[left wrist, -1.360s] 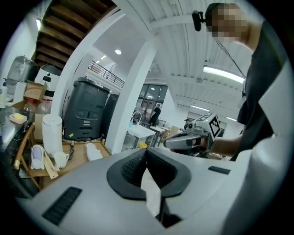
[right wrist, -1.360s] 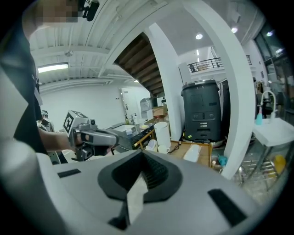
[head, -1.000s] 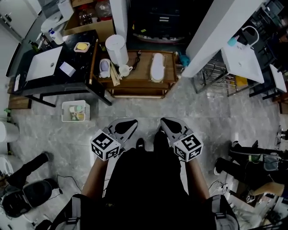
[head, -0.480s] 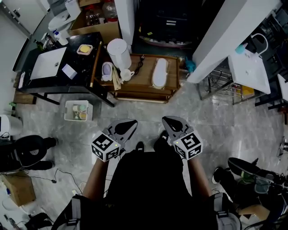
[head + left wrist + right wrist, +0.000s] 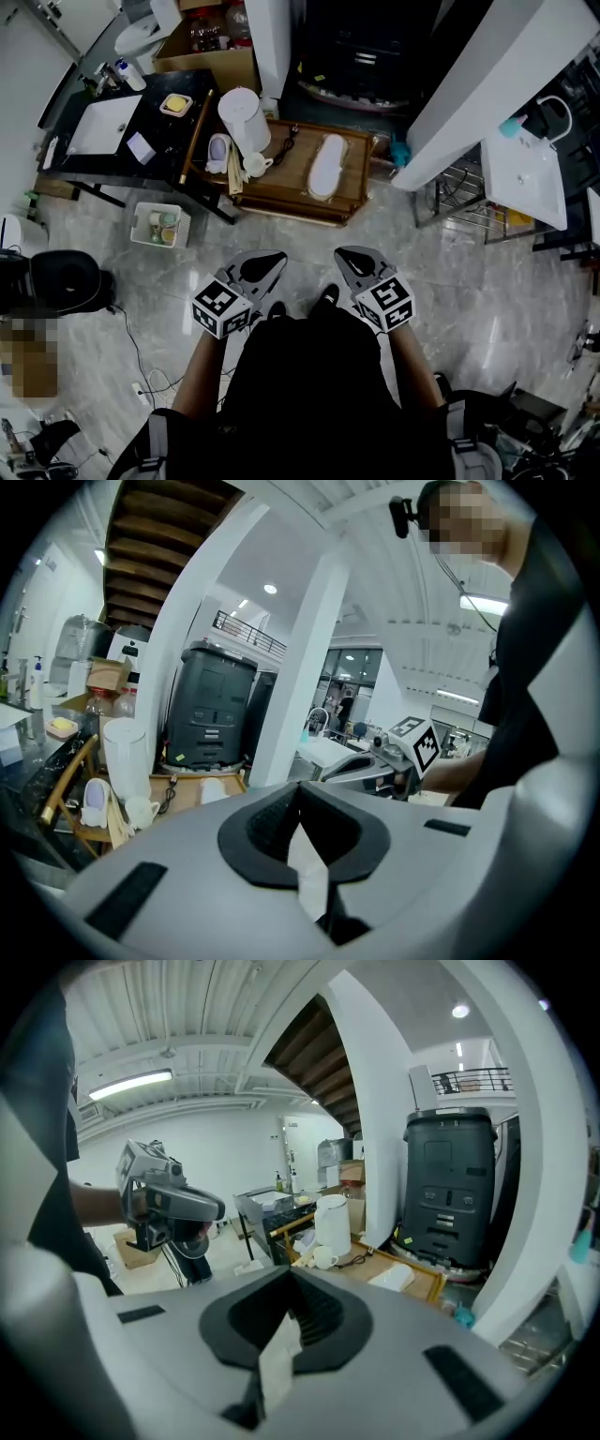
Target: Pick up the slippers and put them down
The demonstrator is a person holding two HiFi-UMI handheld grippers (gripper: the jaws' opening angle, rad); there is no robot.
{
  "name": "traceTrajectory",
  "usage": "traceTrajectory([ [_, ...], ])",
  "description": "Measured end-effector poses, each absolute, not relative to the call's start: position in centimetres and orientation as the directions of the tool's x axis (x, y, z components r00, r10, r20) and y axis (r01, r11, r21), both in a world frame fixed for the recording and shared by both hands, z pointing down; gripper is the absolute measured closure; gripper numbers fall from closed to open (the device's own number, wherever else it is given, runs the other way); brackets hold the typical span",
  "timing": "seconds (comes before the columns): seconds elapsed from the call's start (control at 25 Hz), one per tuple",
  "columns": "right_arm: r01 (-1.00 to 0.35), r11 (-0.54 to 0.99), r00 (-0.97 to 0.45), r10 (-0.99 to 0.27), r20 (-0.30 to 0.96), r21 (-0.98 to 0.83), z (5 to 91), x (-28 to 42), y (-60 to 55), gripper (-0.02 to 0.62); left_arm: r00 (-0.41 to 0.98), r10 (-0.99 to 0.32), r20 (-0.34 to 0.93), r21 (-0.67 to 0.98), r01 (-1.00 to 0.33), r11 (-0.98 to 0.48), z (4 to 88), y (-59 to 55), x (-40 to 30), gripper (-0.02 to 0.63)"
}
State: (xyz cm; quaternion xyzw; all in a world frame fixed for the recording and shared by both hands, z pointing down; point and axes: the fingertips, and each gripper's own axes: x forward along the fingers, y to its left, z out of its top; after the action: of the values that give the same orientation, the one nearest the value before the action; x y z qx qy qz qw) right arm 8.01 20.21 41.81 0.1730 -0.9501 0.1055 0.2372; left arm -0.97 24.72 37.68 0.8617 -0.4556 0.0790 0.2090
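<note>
A: Jaws?

B: Both clenched, nothing btw them. The left gripper and right gripper sit side by side at the person's waist, tips fwd.

A: Slippers?

B: Well ahead of both jaw pairs, on the low wooden table. The white slipper lies ahead of the right jaws, a bit to their left. The pale purple slipper is ahead and left of the left jaws, just beside a cup and a tall white canister.

A: What could go wrong?

B: Prob three things. If the jaws arrive shut, they'd shove a slipper rather than take it. The purple one is crowded, so a wide approach by the left jaws could knock the cup or canister. And a cable lies btw the slippers and could snag. Also, a soft slipper pinched at its edge may fold and slip out.
</note>
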Motion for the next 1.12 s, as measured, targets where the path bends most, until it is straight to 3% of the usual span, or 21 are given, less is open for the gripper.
traceTrajectory([
  [0.52,-0.282,0.949,-0.864,-0.188,0.467,-0.141,43.2,11.9,18.2,0.588,0.401,-0.846,0.351,0.267,-0.909,-0.32,37.9,22.2,-0.5,0.594],
  [1.12,-0.409,0.902,-0.819,-0.294,0.493,-0.141,44.0,16.5,16.3,0.588,0.497,-0.782,0.375,0.245,-0.867,-0.434,40.6,17.3,3.2,0.594],
])
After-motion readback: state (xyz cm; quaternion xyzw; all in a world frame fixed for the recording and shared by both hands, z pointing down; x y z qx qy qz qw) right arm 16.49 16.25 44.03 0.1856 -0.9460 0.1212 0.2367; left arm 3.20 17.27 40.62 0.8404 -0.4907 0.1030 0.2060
